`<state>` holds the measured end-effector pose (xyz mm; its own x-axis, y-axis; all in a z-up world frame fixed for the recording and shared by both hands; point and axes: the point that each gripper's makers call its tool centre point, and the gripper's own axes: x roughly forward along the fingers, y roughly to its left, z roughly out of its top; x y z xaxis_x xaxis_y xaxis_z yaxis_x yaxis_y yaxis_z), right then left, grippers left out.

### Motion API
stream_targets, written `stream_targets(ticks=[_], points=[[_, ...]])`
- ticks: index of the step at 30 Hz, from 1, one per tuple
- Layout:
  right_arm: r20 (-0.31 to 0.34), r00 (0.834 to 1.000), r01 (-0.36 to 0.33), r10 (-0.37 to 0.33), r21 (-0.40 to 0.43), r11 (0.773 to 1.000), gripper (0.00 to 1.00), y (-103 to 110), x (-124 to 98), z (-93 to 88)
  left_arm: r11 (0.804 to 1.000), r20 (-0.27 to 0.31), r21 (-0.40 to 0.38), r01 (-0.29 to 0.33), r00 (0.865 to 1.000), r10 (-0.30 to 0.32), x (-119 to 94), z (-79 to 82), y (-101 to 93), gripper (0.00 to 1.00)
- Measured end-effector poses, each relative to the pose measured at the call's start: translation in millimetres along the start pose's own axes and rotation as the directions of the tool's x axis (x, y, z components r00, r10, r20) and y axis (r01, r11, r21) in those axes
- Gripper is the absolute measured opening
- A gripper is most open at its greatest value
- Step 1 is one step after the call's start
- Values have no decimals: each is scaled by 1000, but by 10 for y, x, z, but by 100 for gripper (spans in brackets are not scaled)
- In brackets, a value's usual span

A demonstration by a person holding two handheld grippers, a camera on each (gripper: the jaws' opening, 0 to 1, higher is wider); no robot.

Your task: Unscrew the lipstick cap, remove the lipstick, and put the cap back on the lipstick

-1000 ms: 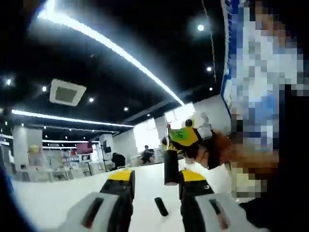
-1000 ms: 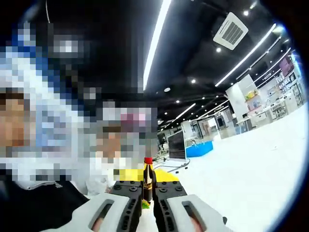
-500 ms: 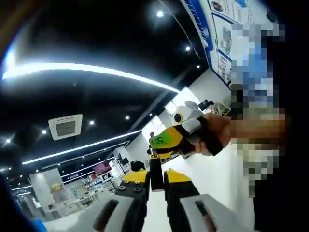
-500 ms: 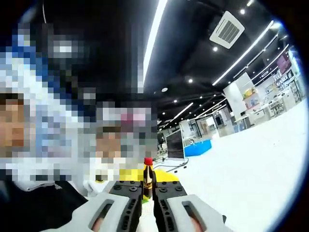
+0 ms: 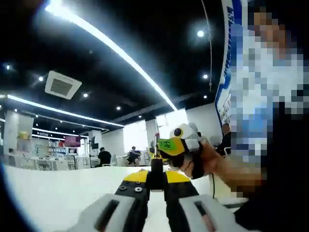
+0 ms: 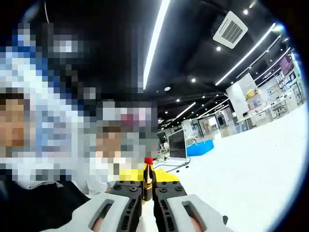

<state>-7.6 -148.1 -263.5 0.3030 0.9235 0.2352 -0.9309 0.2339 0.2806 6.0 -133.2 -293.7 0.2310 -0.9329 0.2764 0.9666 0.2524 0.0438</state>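
Note:
In the left gripper view, my left gripper (image 5: 155,178) is shut on a slim black lipstick cap (image 5: 155,168) that stands upright between the yellow-tipped jaws. Just behind the cap is my right gripper (image 5: 170,145), with a green-and-yellow label, held by a person's hand (image 5: 212,164). In the right gripper view, my right gripper (image 6: 147,186) is shut on the lipstick (image 6: 147,175). The lipstick has a dark tube and a gold band, and its red tip (image 6: 148,161) pokes up above the jaws. Both grippers are lifted off the table.
A white tabletop (image 5: 53,193) spreads below and to the left in the left gripper view, and to the right (image 6: 251,159) in the right gripper view. A dark monitor (image 6: 176,144) and a blue box (image 6: 199,147) stand far off. Seated people (image 5: 133,155) are in the background.
The left jaws, apart a second ago, have shut on the black cap. The left view rolled and came back level. The right gripper still holds the lipstick, barely moved.

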Motion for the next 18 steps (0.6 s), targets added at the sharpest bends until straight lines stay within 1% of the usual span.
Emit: stream_targets(ticks=[2,4,5,6,7,8,9,10,11,12,16,17,18], points=[[-4,1000,-4,4,-2,1000,5,11,2,-4,998,10,-63,26,1000,-25,5,-9,-1,12],[-9,1000,-8,8,-6,1000,5,20,6,-10,980,26,-181,78,997,-75,5,-31,-12,12],[-10,1000,-15,15,-4,1000,5,36,13,-13,965,42,-239,106,994,-99,0,-27,-17,12],[-9,1000,-21,21,-4,1000,5,50,19,-12,938,68,-317,142,990,-126,-3,-17,-30,12],[-9,1000,-26,26,-5,1000,5,62,27,-14,914,85,-371,167,986,-145,-10,-17,-35,12],[-9,1000,-30,30,-5,1000,5,73,32,-14,892,100,-409,189,982,-162,-7,-24,-51,12],[-11,999,-35,35,-5,999,5,86,38,-19,867,114,-450,214,977,-181,-9,-29,-65,12],[-12,999,-39,39,-6,999,5,94,40,-21,851,126,-473,227,974,-190,-7,-29,-75,12],[-15,999,-43,43,-7,999,5,107,44,-27,819,141,-516,250,968,-207,-10,-39,-84,12],[-17,999,-45,45,-8,999,5,112,45,-31,804,147,-535,261,965,-215,-8,-46,-96,13],[-23,998,-63,63,-12,998,5,149,56,-52,762,167,-577,293,956,-241,-10,-63,-128,13],[-24,998,-65,64,-14,998,5,156,59,-54,758,170,-581,297,955,-243,-13,-57,-137,13],[-25,997,-69,69,-18,997,5,171,61,-56,743,177,-595,308,951,-253,-20,-49,-148,13]])
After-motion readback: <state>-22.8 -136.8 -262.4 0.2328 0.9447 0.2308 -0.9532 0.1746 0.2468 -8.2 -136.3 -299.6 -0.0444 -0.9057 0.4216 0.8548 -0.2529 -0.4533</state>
